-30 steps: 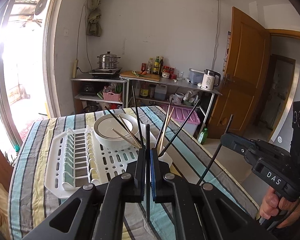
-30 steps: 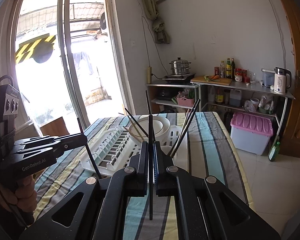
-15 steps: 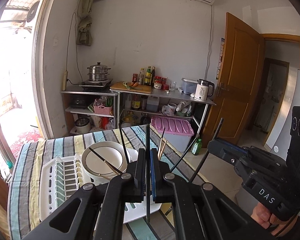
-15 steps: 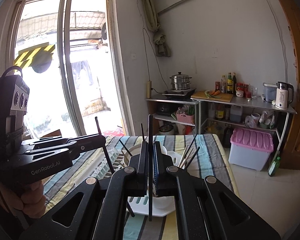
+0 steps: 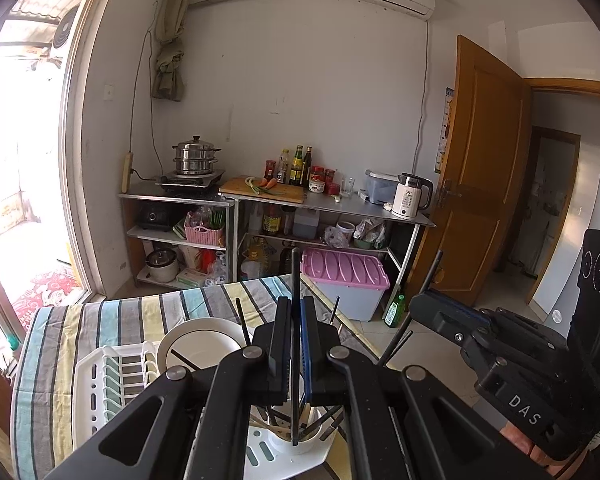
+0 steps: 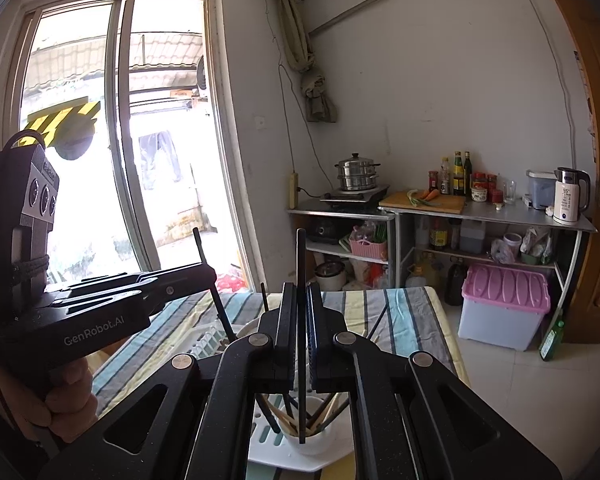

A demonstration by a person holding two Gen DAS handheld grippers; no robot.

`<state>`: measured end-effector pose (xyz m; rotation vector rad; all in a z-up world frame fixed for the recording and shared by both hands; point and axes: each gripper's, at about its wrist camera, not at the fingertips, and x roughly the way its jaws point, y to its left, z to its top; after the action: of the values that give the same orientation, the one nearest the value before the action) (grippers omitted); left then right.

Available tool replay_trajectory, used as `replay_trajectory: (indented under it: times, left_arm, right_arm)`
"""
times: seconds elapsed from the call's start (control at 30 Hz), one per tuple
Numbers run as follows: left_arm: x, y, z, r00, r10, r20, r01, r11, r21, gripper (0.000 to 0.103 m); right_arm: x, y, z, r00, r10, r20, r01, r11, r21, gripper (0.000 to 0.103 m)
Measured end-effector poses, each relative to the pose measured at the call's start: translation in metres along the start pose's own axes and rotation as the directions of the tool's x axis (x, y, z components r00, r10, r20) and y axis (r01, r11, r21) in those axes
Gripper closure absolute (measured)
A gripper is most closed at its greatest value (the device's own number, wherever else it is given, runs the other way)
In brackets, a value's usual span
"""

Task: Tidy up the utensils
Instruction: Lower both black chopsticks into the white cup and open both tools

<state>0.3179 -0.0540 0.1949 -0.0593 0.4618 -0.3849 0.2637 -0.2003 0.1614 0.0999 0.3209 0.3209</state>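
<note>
Left hand-held gripper | "GenRobot.AI"; right hand-held gripper | "DAS" (each pinches one chopstick)

A dish rack sits on the table. A bowl lies in the rack's far part, and a utensil cup full of chopsticks stands at the rack's near right corner. Beyond the table's far edge, metal shelves run along the wall, with a steamer pot on their left end, a cutting board in the middle and a kettle at the right. A lidded storage bin stands on the floor before the shelves, and a door is to their right.
</note>
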Motion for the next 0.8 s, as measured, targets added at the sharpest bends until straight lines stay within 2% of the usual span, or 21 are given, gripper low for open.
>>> replay_trajectory:
  times: [0.2, 0.7, 0.8]
  left_arm:
    - [0.018, 0.004, -0.002, 1.0, -0.008, -0.003, 0.008, 1.0, -0.013, 0.099]
    - [0.055, 0.017, -0.045, 0.993, 0.0, -0.122, -0.005, 0.999, -0.04, 0.099]
    - [0.054, 0.016, -0.051, 0.992, 0.005, -0.122, -0.009, 0.999, -0.033, 0.099]
  right_arm:
    - [0.015, -0.002, -0.004, 1.0, -0.004, -0.009, 0.004, 1.0, -0.002, 0.099]
    - [0.043, -0.012, -0.038, 0.994, -0.023, -0.111, 0.025, 0.999, 0.023, 0.099]
    - [0.045, -0.013, -0.043, 0.992, -0.027, -0.126, 0.031, 0.999, 0.024, 0.099]
